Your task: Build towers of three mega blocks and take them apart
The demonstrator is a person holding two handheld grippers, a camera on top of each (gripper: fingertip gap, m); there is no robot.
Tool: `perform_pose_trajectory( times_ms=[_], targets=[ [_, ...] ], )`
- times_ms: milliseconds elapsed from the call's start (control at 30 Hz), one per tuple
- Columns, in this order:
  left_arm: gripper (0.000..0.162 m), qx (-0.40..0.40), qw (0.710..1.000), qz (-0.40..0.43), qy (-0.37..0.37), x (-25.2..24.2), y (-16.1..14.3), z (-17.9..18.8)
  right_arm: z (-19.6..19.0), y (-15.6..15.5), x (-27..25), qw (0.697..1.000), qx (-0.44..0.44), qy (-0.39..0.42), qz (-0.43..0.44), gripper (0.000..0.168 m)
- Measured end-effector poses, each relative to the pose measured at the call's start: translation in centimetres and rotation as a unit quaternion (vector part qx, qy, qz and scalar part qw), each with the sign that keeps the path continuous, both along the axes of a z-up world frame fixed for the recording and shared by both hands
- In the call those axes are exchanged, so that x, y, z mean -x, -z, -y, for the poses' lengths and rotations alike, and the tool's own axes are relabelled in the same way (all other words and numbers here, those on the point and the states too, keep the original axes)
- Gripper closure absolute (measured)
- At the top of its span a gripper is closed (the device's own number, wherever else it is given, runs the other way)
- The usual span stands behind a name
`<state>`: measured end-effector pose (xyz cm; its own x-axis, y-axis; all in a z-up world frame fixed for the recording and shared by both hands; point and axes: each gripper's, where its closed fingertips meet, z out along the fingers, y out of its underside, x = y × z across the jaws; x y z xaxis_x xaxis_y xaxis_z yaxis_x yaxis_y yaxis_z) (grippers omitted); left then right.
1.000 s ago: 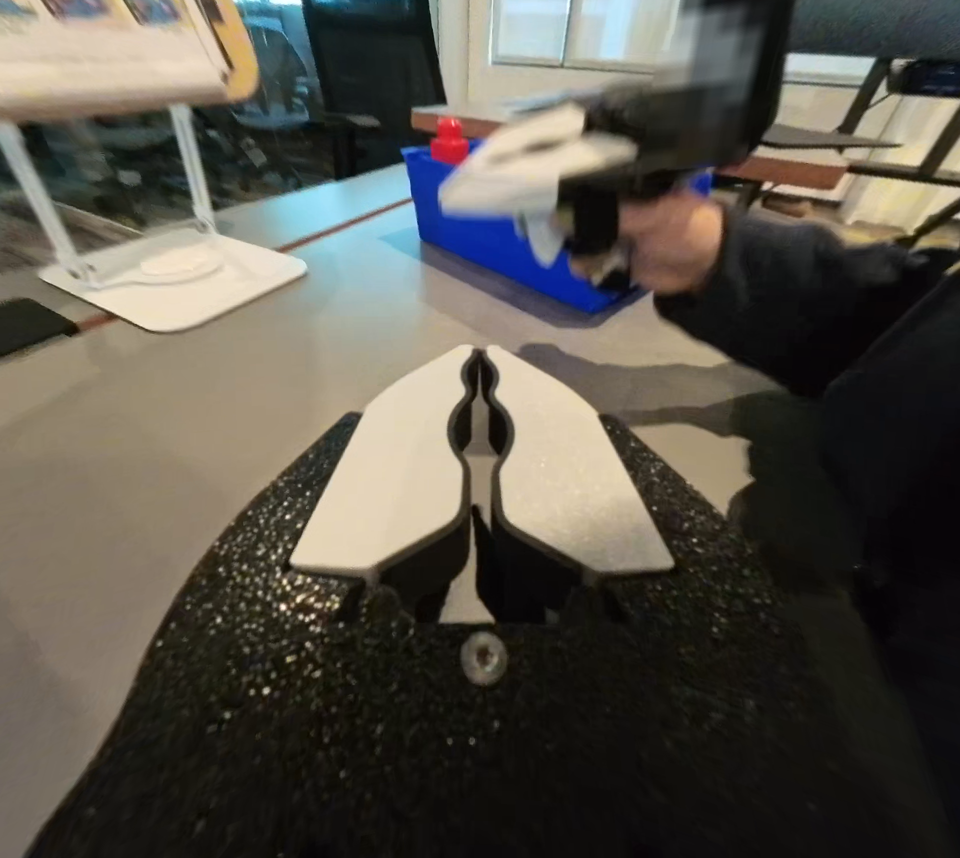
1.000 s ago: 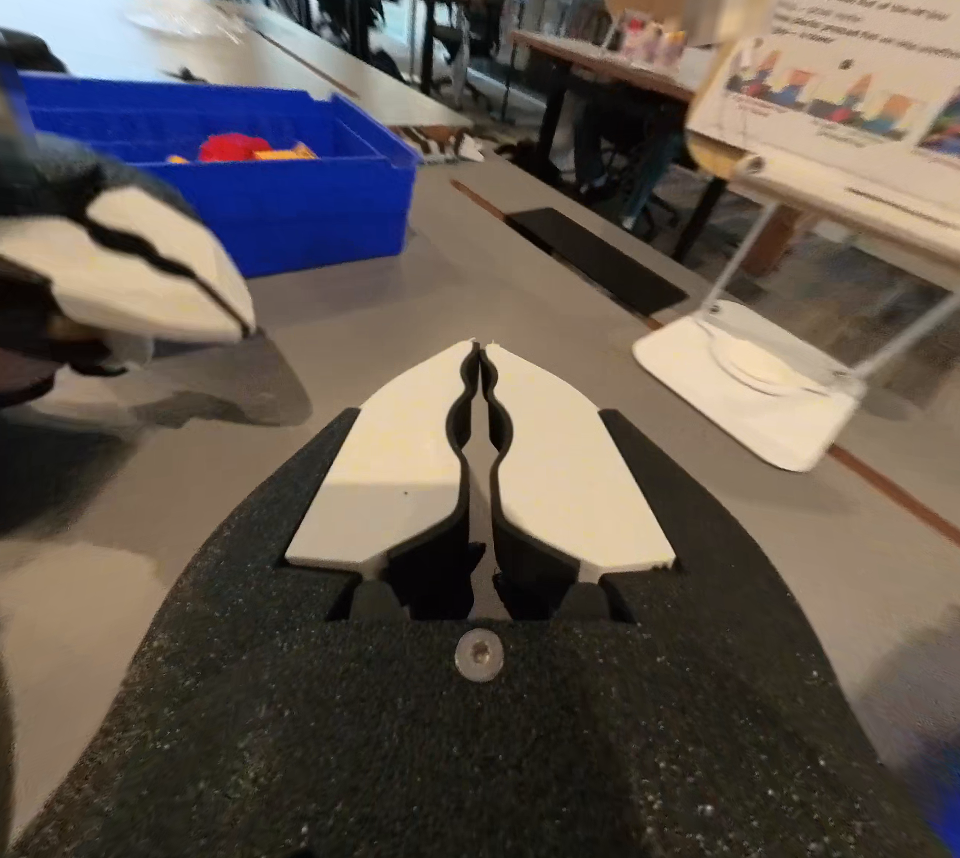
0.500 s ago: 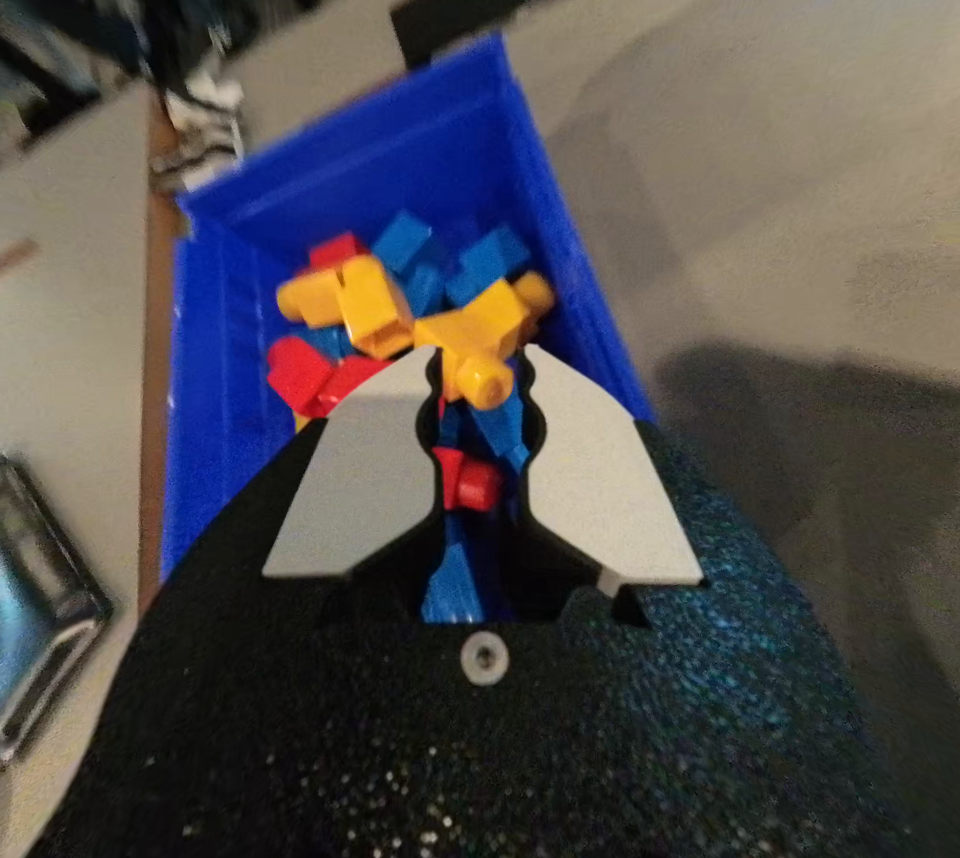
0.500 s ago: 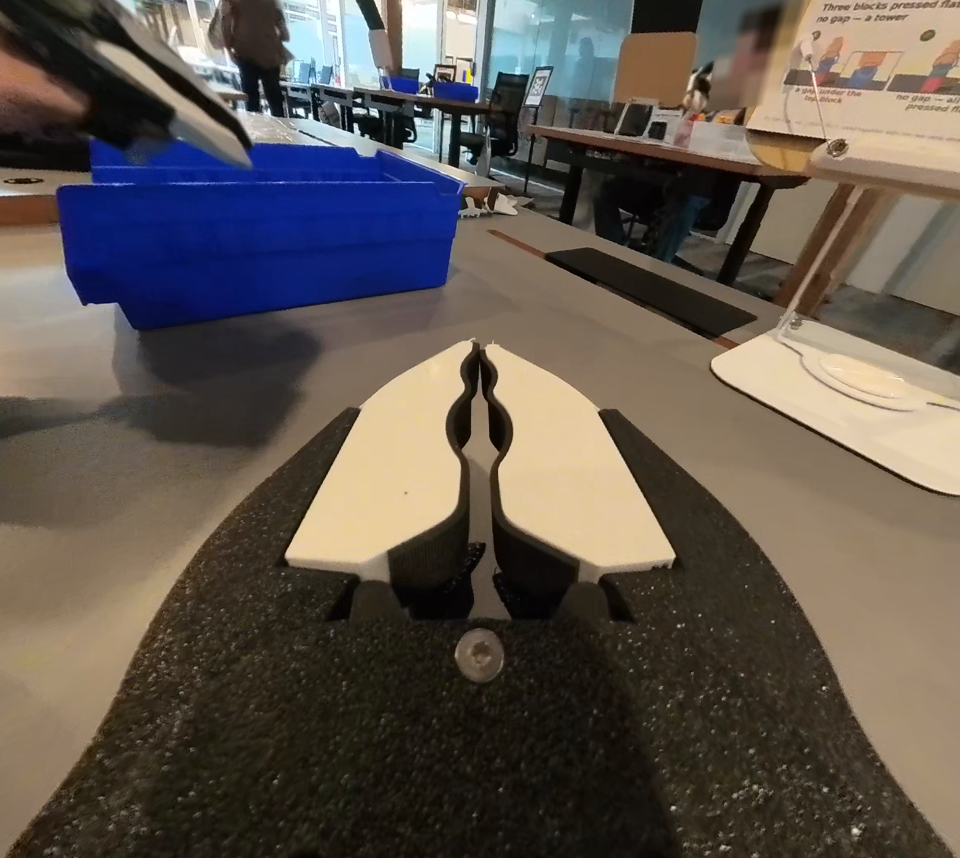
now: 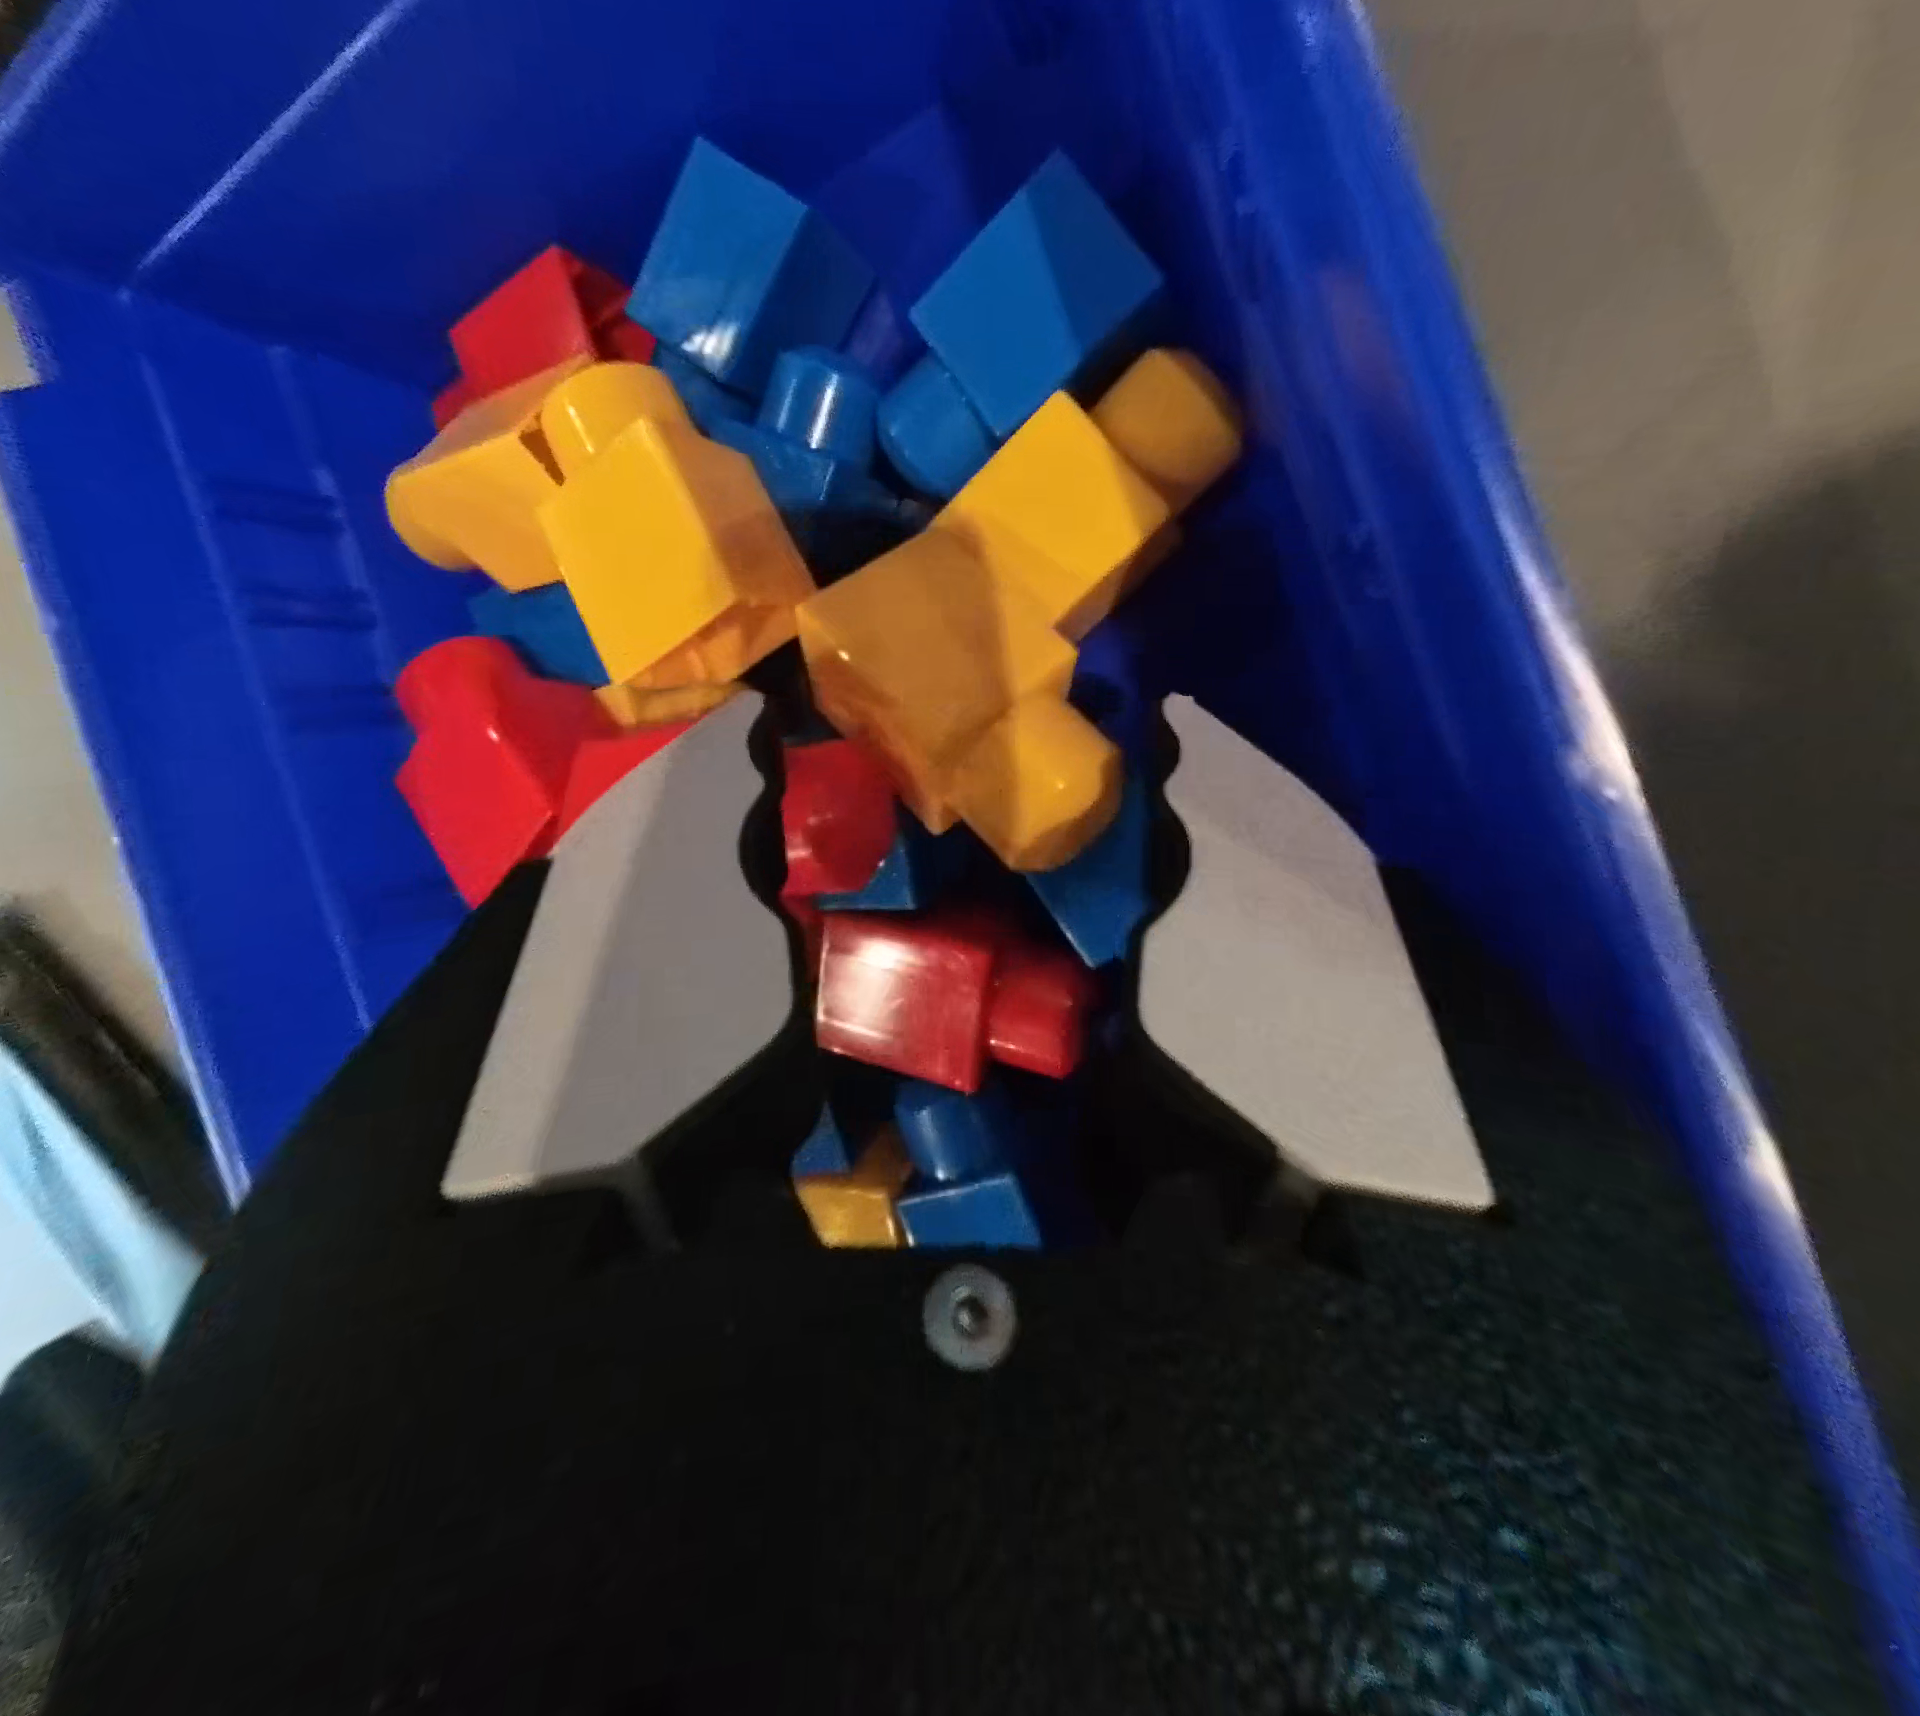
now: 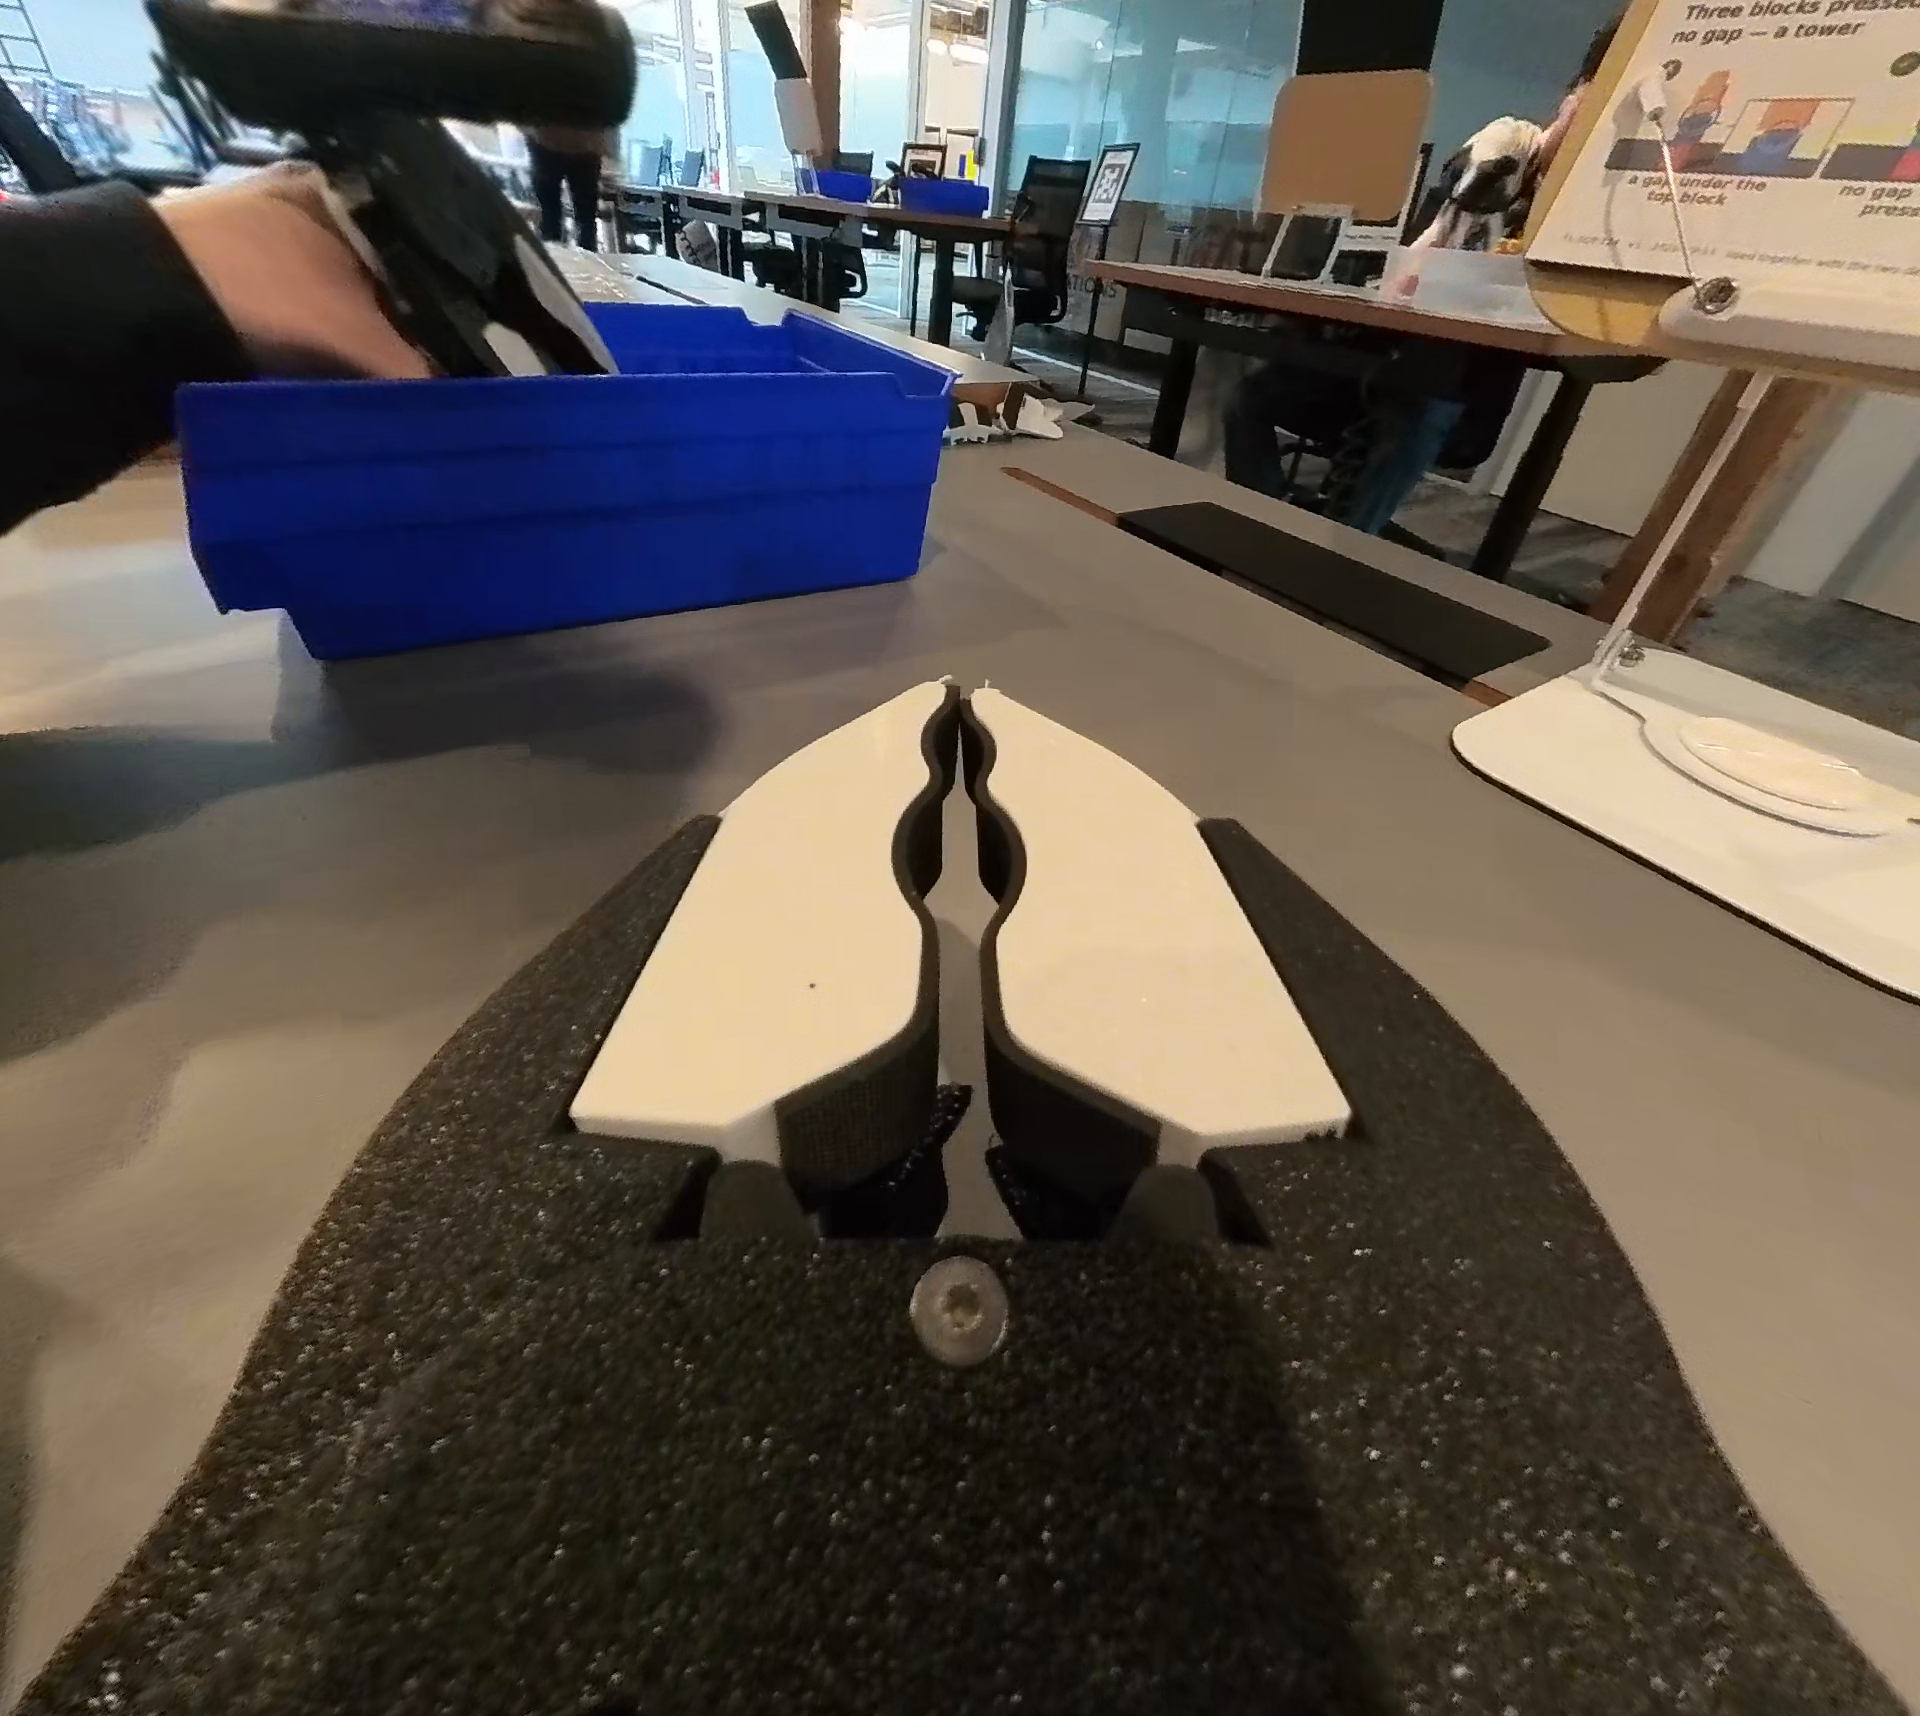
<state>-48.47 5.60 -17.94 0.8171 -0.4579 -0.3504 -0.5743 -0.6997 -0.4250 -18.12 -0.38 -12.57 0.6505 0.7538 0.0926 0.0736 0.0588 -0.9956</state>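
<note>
A blue bin (image 5: 1455,461) holds a heap of several red, yellow and blue mega blocks. My left gripper (image 5: 961,710) is open and points down into the bin. Its fingers stand either side of a yellow block (image 5: 966,679), with a red block (image 5: 904,1001) lower between them; I cannot tell if they touch. In the right wrist view the bin (image 6: 561,482) stands at the left on the grey table, and the left gripper (image 6: 520,316) dips into it, held by a hand. My right gripper (image 6: 961,690) is shut and empty, low over the table.
A white stand base (image 6: 1704,793) carries an instruction board (image 6: 1766,56) at the right. A black strip (image 6: 1330,575) lies along the table's far edge. More desks, chairs and blue bins stand in the room behind.
My left gripper swung from level over the table down into the blue bin, went deeper, and opened wider around the blocks. My right gripper stayed shut and settled low, facing the bin.
</note>
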Motion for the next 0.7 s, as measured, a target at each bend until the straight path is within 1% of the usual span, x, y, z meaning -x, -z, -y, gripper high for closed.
perform_pose_trajectory(
  times_ms=[133,167,233,333,433,533,633,700],
  targets=[
    [0.094,0.023,0.998,-0.053,0.013,0.7,1.0,-0.6,0.1,0.0,0.1,1.0,0.0,-0.004,0.002,0.168],
    [0.097,0.031,0.998,-0.06,0.01,0.9,1.3,-0.7,0.1,0.1,0.1,1.0,-0.001,-0.004,0.003,0.168],
    [0.114,0.049,0.996,-0.071,-0.001,1.4,1.9,-0.8,0.1,0.1,0.2,1.0,-0.001,-0.006,0.005,0.168],
    [0.123,0.034,0.995,-0.092,-0.005,2.2,1.6,-1.1,0.2,0.1,0.2,1.0,-0.002,-0.007,0.005,0.168],
    [0.124,-0.021,0.995,-0.099,-0.007,2.7,-0.3,-1.4,0.1,0.0,0.1,1.0,-0.002,-0.006,0.001,0.168],
    [0.124,-0.083,0.994,-0.072,0.001,1.9,-3.3,-1.3,0.1,-0.1,0.0,1.0,-0.003,-0.003,-0.003,0.168],
    [0.124,-0.126,0.991,-0.004,0.039,-1.3,-6.4,-0.6,0.1,-0.3,-0.3,1.0,-0.01,0.007,-0.008,0.168],
    [0.124,-0.131,0.987,0.035,0.083,-4.4,-7.9,0.2,0.0,-0.7,-0.6,1.0,-0.021,0.019,-0.01,0.168]
  ],
)
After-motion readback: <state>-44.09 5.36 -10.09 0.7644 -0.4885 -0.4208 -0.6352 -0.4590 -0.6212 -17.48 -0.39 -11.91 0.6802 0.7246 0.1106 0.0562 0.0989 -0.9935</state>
